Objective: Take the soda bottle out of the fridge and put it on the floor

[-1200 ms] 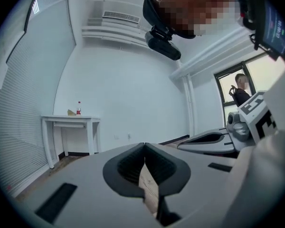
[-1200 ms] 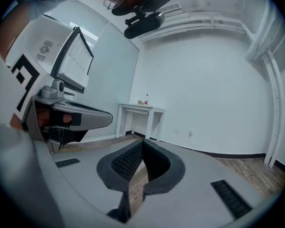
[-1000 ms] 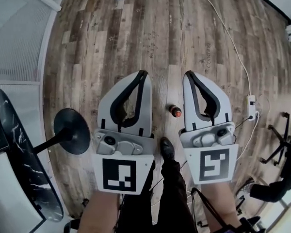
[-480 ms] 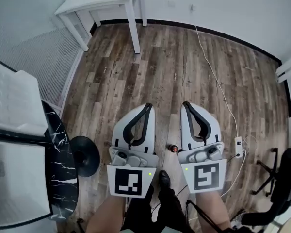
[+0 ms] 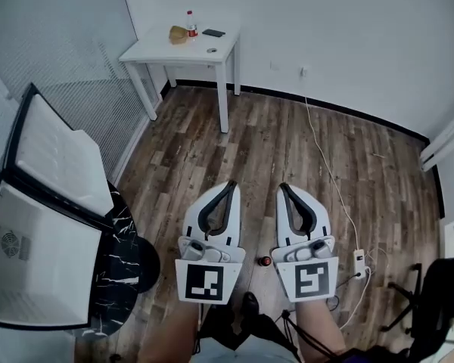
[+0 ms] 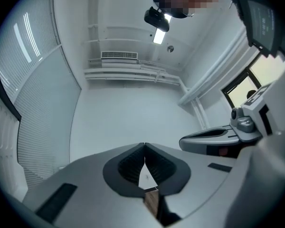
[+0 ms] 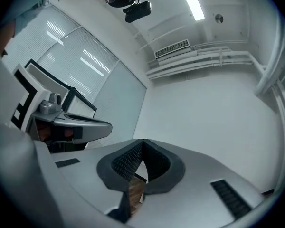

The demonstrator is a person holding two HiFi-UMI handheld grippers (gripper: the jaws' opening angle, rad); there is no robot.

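Note:
The soda bottle (image 5: pixel 265 261) stands on the wooden floor, only its red cap showing from above, low between my two grippers. My left gripper (image 5: pixel 228 184) is shut and holds nothing, its tips meeting in the left gripper view (image 6: pixel 144 145). My right gripper (image 5: pixel 282 187) is likewise shut and empty, its tips touching in the right gripper view (image 7: pixel 142 140). Both point forward and upward at the far white wall, well above the bottle. The fridge (image 5: pixel 4 293) stands at the left, its door (image 5: pixel 60 157) open and its white inside bare.
A white table (image 5: pixel 163 51) at the back carries a small bottle (image 5: pixel 190 23), a brown lump and a dark phone. A power strip (image 5: pixel 359 262) with its cable lies on the floor at right. A black chair (image 5: pixel 439 293) stands at the lower right. A black round base (image 5: pixel 145 267) sits beside the fridge.
The view has risen and tilted up: both grippers lifted away from the floor, the bottle staying below and shrinking. The fridge, the table and the wall came into view.

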